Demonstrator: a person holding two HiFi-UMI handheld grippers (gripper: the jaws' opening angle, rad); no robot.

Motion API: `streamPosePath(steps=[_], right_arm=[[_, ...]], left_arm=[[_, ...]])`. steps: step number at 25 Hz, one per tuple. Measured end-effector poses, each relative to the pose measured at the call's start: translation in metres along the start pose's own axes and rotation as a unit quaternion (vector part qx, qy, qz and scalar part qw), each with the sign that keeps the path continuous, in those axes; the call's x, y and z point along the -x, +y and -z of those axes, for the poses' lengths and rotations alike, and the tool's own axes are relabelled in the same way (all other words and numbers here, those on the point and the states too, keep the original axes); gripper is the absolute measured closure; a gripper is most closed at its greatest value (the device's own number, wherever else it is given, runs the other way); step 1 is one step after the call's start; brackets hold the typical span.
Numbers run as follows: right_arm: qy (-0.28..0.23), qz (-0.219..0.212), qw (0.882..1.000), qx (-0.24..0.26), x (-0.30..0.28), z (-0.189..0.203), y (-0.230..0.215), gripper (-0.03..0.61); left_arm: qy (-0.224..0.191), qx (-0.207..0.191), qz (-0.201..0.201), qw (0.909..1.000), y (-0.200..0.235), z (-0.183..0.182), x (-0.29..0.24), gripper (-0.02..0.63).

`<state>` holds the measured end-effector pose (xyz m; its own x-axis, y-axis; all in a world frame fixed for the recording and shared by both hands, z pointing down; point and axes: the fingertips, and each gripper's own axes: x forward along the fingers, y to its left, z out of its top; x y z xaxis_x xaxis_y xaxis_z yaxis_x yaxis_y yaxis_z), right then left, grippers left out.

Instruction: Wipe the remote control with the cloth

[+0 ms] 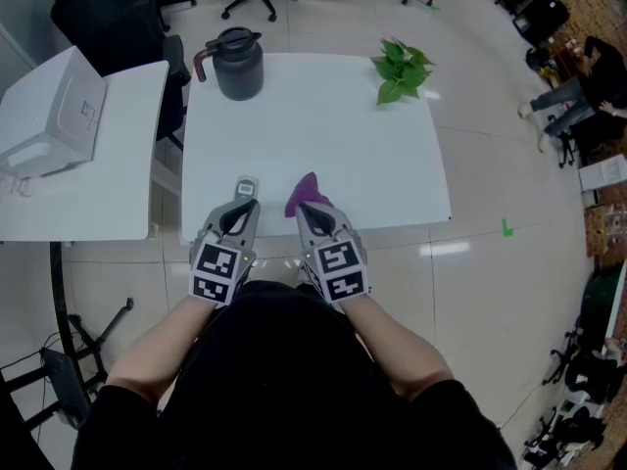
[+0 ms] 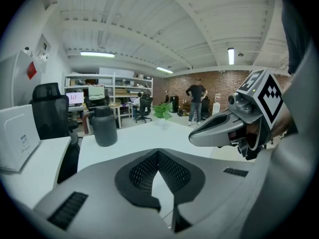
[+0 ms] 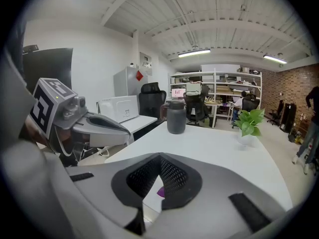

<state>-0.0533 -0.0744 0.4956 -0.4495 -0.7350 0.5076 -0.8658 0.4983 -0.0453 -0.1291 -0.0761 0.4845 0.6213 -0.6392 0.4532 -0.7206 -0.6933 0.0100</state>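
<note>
A small grey remote control [image 1: 246, 187] lies near the front edge of the white table [image 1: 323, 135]. To its right lies a crumpled purple cloth [image 1: 305, 194]. In the head view, my left gripper [image 1: 241, 208] hovers just short of the remote, jaws shut and empty. My right gripper [image 1: 307, 210] sits at the cloth's near edge, also shut with nothing gripped. In the left gripper view the left gripper [image 2: 158, 154] has its pads pressed together over bare table. The right gripper view shows the right gripper [image 3: 160, 159] closed, with a sliver of the purple cloth [image 3: 160, 192] below the jaws.
A dark grey jug [image 1: 235, 64] stands at the table's far left and a green plant [image 1: 402, 69] at the far right. A white appliance [image 1: 49, 111] rests on a side table to the left. Office chairs [image 1: 118, 18] stand behind.
</note>
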Motion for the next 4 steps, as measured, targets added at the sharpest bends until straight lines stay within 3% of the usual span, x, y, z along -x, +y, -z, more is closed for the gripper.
streamPosePath(steps=[4], right_arm=[[0.001, -0.001, 1.0, -0.002, 0.0008, -0.0021, 0.0004, 0.563]], left_arm=[[0.001, 0.003, -0.001, 1.0, 0.0004, 0.0004, -0.0007, 0.614]])
